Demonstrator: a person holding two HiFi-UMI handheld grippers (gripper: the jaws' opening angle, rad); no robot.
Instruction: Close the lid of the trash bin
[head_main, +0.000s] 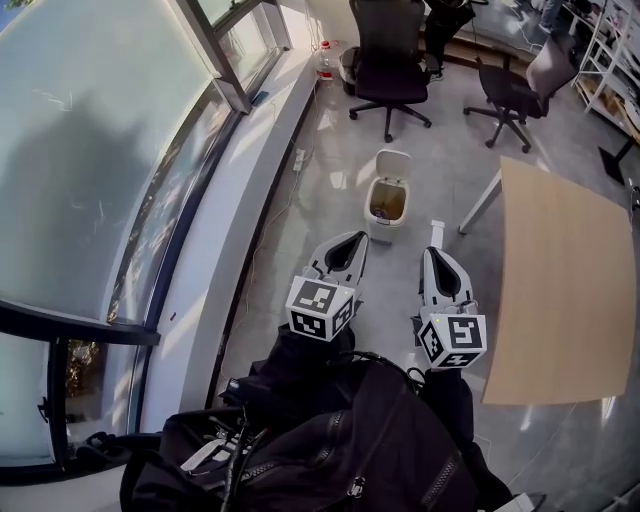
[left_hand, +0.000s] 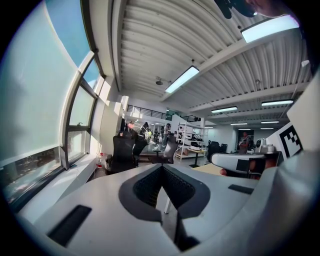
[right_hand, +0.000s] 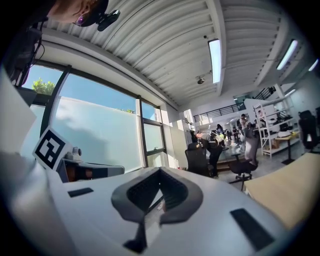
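A small white trash bin (head_main: 387, 206) stands on the grey floor ahead, between the window ledge and the table. Its lid (head_main: 393, 162) is tipped up at the far side, and a brownish liner shows inside. My left gripper (head_main: 358, 238) is held out in the air short of the bin, slightly to its left, jaws shut on nothing. My right gripper (head_main: 437, 238) hovers beside it, to the bin's near right, also shut and empty. Both gripper views look level across the office: the left gripper (left_hand: 161, 167) and right gripper (right_hand: 160, 170) show closed tips, and the bin is out of sight.
A light wooden table (head_main: 560, 280) fills the right, its white leg (head_main: 480, 202) close to the bin. Two black office chairs (head_main: 389, 62) (head_main: 515, 95) stand beyond. A window wall and ledge (head_main: 250, 200) run along the left. A cable (head_main: 285, 205) trails on the floor.
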